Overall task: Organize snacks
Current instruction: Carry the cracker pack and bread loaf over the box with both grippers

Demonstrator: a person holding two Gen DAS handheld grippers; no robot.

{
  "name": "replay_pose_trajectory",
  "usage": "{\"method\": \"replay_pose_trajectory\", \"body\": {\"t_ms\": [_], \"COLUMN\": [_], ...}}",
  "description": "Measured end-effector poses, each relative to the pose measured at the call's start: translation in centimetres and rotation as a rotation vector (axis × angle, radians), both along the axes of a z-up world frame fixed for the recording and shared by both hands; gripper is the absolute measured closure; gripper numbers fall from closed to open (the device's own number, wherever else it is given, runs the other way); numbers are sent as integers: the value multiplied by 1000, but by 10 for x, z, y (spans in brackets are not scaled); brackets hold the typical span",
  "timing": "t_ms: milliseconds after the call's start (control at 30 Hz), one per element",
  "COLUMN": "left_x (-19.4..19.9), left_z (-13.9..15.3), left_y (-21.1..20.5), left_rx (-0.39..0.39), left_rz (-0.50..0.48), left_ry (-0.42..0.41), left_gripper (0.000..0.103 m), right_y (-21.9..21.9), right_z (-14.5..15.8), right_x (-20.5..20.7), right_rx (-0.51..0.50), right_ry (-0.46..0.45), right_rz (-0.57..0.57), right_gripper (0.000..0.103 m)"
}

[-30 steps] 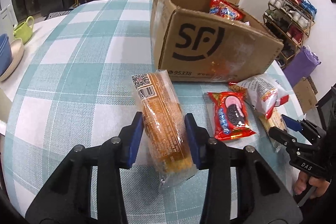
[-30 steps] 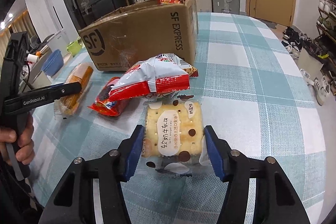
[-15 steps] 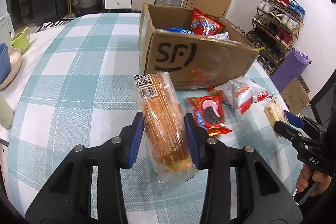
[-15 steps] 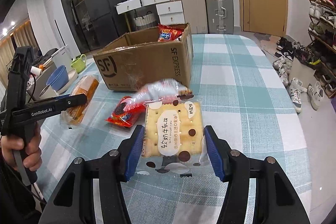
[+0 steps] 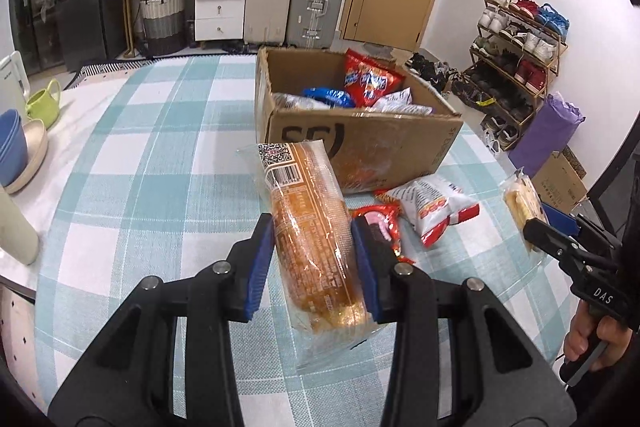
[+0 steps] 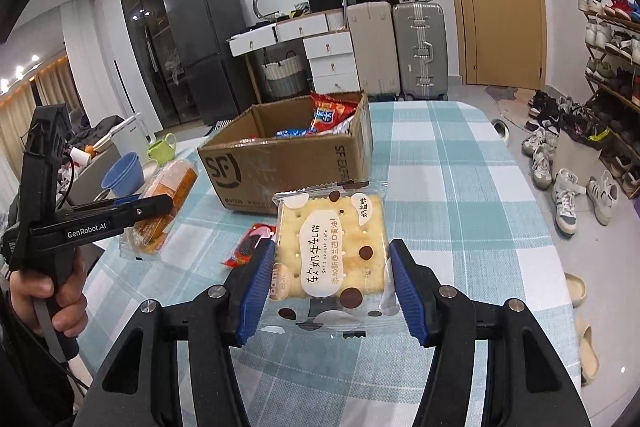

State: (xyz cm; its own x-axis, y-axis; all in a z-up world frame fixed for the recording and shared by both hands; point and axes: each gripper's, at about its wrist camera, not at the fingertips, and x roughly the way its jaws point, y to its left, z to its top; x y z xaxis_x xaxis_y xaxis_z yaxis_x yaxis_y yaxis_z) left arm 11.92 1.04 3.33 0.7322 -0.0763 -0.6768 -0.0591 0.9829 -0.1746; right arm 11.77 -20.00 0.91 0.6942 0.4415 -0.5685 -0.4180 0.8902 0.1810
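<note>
Checkered worktop (image 5: 152, 163): left gripper (image 5: 314, 263) fingers clamp the bread pack (image 5: 310, 235), right gripper (image 6: 332, 287) fingers pinch the cracker pack (image 6: 334, 251), both short of the cardboard box (image 5: 360, 147).

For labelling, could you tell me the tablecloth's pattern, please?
Teal-and-white check on the tablecloth, clearest in the left wrist view.

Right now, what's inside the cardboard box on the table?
The cardboard box holds a red snack bag standing tallest, a blue packet, and white wrappers beside them. Whatever lies beneath them, and the box floor, is hidden by these packs and the near wall.
</note>
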Motion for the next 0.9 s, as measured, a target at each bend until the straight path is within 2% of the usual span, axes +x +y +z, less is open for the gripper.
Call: {"method": "replay_pose_trajectory", "body": {"t_ms": [267, 433, 567, 900], "left_x": [8, 21, 21, 23], "left_z": [19, 3, -4, 24], "left_y": [0, 2, 4, 7], "left_rx": [12, 7, -12, -25], "left_rz": [2, -3, -1, -5], "left_ry": [-35, 1, -2, -93], "left_gripper": [71, 73, 73, 73], "right_y": [8, 10, 10, 24], "right_z": [11, 6, 5, 18], "right_x": [11, 15, 21, 40], "right_rx": [16, 17, 16, 8], "right_ry": [-21, -3, 3, -37], "right_rz": [23, 24, 20, 54], "right_gripper": [45, 45, 45, 45]}}
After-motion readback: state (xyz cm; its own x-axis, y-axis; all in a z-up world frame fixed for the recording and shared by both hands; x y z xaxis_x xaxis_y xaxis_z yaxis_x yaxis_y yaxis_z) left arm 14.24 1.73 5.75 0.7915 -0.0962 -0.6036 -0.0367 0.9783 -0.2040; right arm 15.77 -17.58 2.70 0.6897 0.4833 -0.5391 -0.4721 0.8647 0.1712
